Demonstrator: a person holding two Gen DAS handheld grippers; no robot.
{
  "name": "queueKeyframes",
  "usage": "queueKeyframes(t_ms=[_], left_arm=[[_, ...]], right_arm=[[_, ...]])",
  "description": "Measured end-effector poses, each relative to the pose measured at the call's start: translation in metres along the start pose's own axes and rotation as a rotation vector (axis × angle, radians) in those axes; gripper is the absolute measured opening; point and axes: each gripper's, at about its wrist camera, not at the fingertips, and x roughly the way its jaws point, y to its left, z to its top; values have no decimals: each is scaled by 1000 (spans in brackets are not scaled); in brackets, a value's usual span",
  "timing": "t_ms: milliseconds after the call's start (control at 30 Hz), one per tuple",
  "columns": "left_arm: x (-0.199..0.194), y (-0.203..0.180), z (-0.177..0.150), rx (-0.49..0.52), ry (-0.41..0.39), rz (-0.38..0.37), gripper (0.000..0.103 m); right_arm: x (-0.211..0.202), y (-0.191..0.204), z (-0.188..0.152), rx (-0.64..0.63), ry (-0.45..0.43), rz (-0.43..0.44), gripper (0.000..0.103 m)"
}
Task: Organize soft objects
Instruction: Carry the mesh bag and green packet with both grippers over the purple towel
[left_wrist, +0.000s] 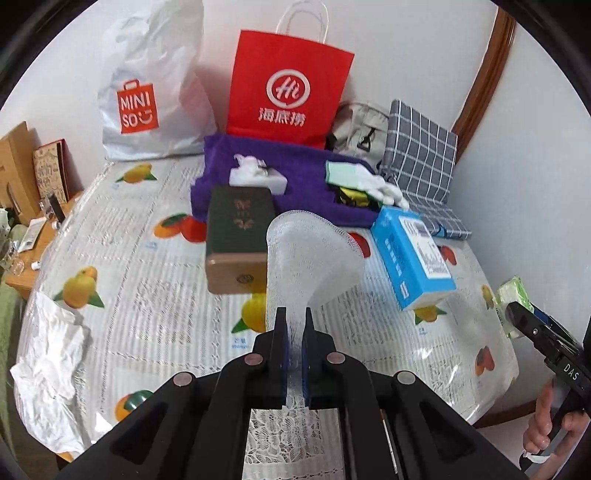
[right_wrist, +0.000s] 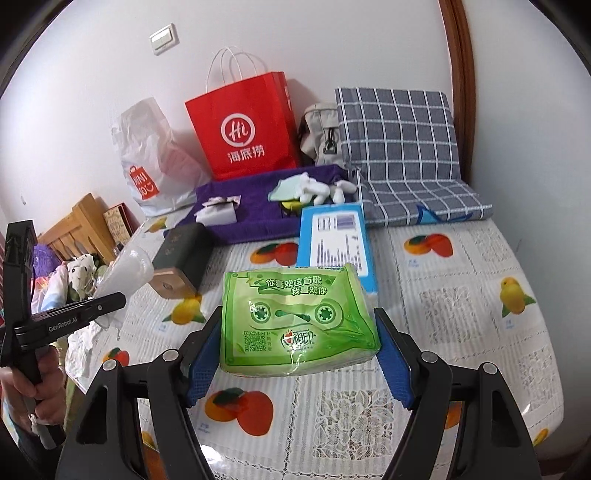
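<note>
Now L gripper (left_wrist: 294, 325) pinches white mesh (left_wrist: 310, 254); R gripper (right_wrist: 299, 343) clamps green tissue pack (right_wrist: 295, 317).

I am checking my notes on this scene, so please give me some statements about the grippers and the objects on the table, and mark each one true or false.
1. The left gripper is shut on a white mesh sleeve. True.
2. The right gripper holds a blue box. False: it holds a green tissue pack; the blue box lies on the table.
3. The red paper bag stands by the wall. True.
4. The purple towel has nothing on it. False: white gloves lie on it.
</note>
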Motion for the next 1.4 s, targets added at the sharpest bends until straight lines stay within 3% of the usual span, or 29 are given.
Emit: queueKeyframes(t_ms=[700,1400], left_arm=[[-14,6,56,-32,-51,11,6],[31,4,117,-6,-34,20,6]], right_arm=[[-4,9,64,-25,-46,10,75],[52,17,114,-52,-22,37,75]])
